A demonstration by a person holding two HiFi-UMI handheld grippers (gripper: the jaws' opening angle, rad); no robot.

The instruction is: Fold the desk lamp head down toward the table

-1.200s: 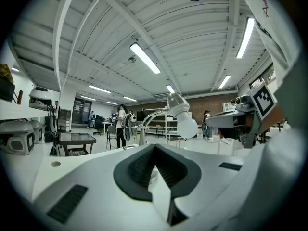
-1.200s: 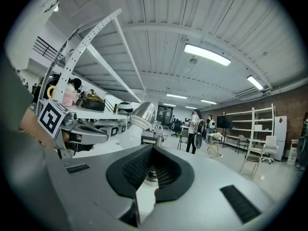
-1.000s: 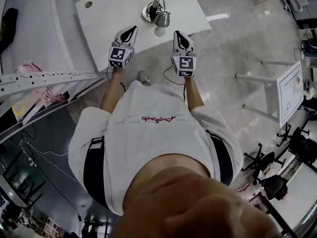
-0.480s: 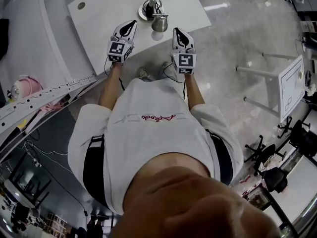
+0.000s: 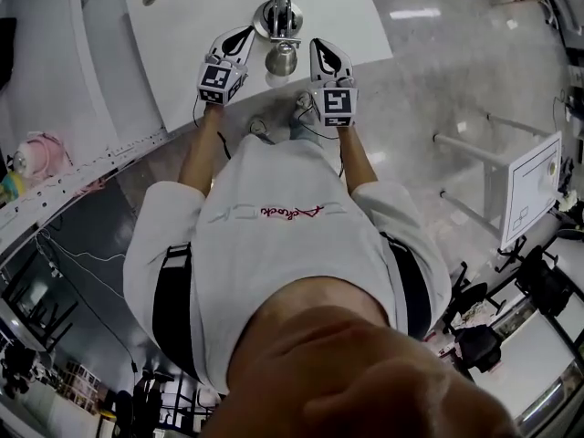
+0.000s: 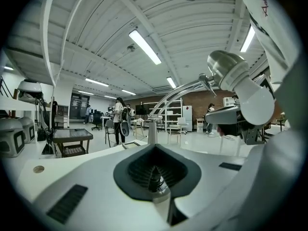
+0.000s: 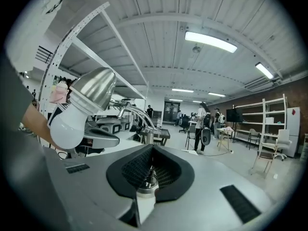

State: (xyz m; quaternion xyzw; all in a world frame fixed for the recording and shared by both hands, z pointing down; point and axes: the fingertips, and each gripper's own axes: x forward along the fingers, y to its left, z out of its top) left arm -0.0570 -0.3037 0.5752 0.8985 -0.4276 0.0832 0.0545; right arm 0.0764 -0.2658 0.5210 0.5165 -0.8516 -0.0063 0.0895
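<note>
The left gripper (image 5: 244,34) and right gripper (image 5: 321,46), both closed and empty, flank the shiny metal cone shade (image 5: 281,58) holding 1 round white bulb (image 6: 257,103).

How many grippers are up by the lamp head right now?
2. The left gripper sits just left of the lamp head, and the right gripper sits just right of it. Both are shut, neither holding it.
</note>
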